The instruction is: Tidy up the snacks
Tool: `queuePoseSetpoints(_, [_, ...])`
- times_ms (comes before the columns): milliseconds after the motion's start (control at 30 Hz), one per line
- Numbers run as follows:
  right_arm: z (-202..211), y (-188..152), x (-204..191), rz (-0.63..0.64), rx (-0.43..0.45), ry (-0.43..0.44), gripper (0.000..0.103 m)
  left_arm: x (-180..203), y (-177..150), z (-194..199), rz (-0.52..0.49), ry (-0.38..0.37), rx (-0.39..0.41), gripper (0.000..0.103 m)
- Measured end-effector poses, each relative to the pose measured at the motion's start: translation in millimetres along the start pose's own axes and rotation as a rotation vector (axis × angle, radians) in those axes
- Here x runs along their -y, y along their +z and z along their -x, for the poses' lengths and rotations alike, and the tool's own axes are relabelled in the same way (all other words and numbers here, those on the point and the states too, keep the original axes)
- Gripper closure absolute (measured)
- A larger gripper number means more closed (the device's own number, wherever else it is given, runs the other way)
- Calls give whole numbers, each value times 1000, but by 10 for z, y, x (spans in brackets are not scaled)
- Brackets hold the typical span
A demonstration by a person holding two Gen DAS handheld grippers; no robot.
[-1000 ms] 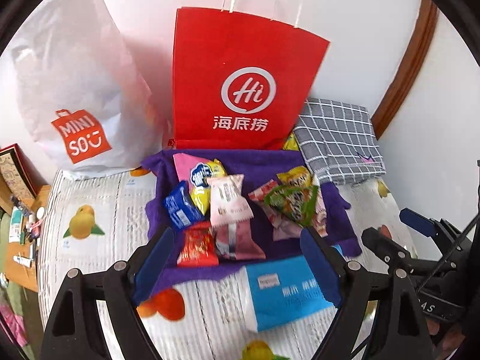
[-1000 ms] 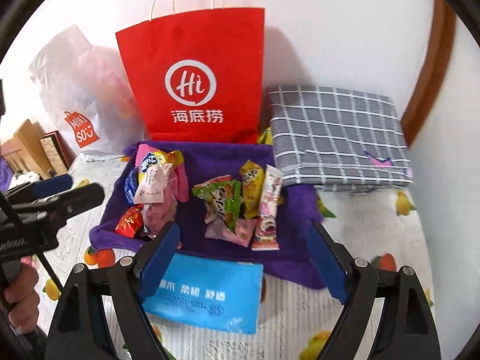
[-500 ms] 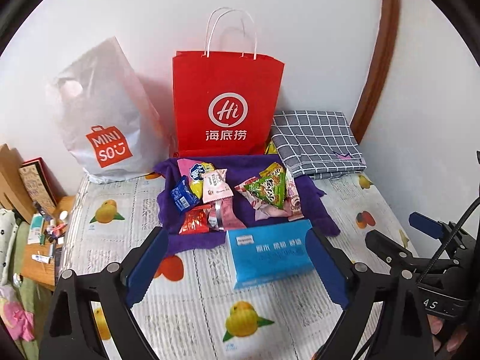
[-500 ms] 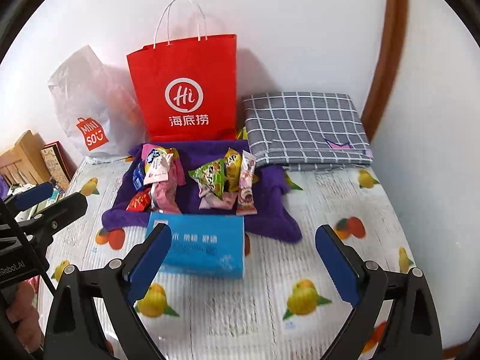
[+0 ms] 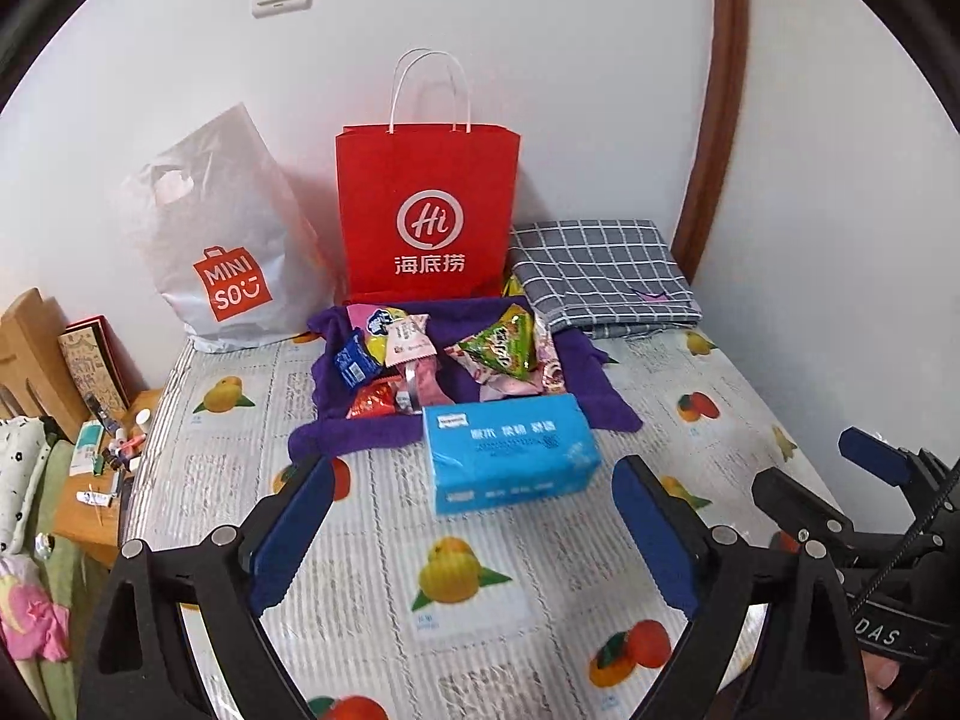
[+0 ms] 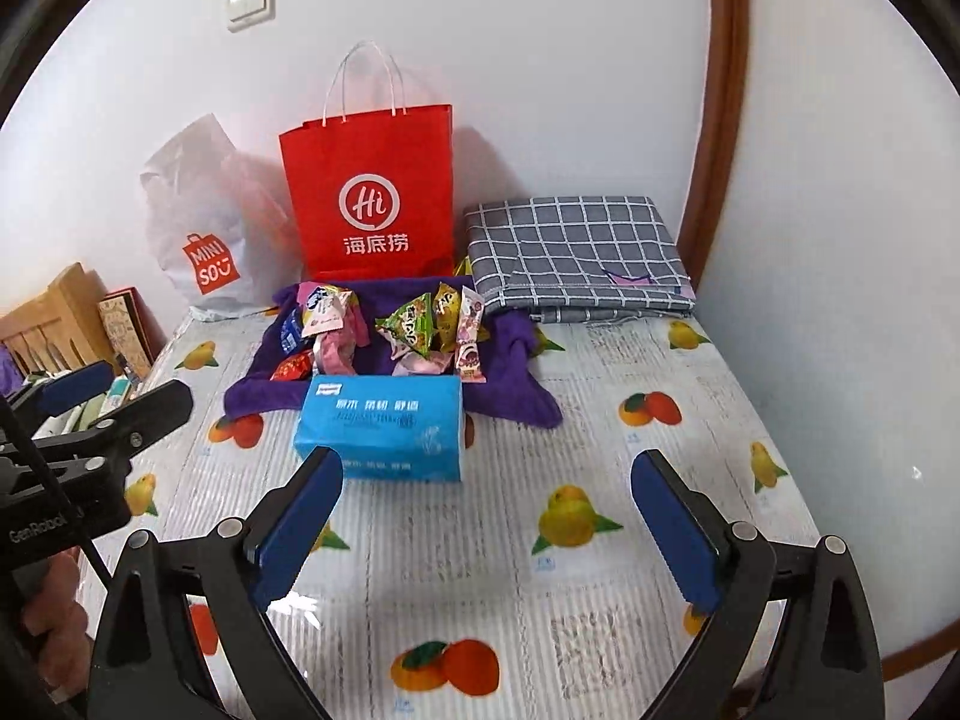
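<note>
Several snack packets lie on a purple cloth (image 5: 462,426) (image 6: 516,396) on the bed: a green triangular pack (image 5: 501,345) (image 6: 411,324), a blue pack (image 5: 354,363), a red pack (image 5: 372,402) (image 6: 291,369) and pink packs (image 5: 411,342) (image 6: 471,336). A blue tissue pack (image 5: 510,453) (image 6: 384,429) lies in front of them. My left gripper (image 5: 471,525) is open and empty, well short of the tissue pack. My right gripper (image 6: 486,531) is also open and empty, and it shows at the right edge of the left wrist view (image 5: 840,480).
A red paper bag (image 5: 426,210) (image 6: 372,198) and a white plastic bag (image 5: 222,240) (image 6: 204,222) stand against the wall. A folded grey checked cloth (image 5: 600,267) (image 6: 576,252) lies at the back right. A cluttered wooden bedside stand (image 5: 90,480) is at the left.
Both grippers have pulled back and up from the snacks, so the cloth and tissue pack now lie farther off. The jaws of both stand slightly wider than a second ago.
</note>
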State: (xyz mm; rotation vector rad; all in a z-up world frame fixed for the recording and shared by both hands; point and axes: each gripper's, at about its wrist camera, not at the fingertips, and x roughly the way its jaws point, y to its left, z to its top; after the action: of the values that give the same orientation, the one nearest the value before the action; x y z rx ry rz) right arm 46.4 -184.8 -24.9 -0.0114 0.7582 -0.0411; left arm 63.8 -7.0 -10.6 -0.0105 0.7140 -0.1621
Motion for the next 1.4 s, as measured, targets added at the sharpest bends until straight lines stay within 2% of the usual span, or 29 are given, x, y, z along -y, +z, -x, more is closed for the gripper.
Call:
queuePoseSetpoints(533, [459, -379, 140, -28, 48, -9, 7, 173, -303, 389, -2, 16, 40, 9])
queuePoseSetpoints(633, [504, -411, 146, -36, 55, 17, 7, 160, -316, 407, 2, 16, 42, 9])
queuePoseSetpoints(1400, [510, -466, 138, -48, 53, 10, 7, 157, -352, 400, 2, 22, 34, 9])
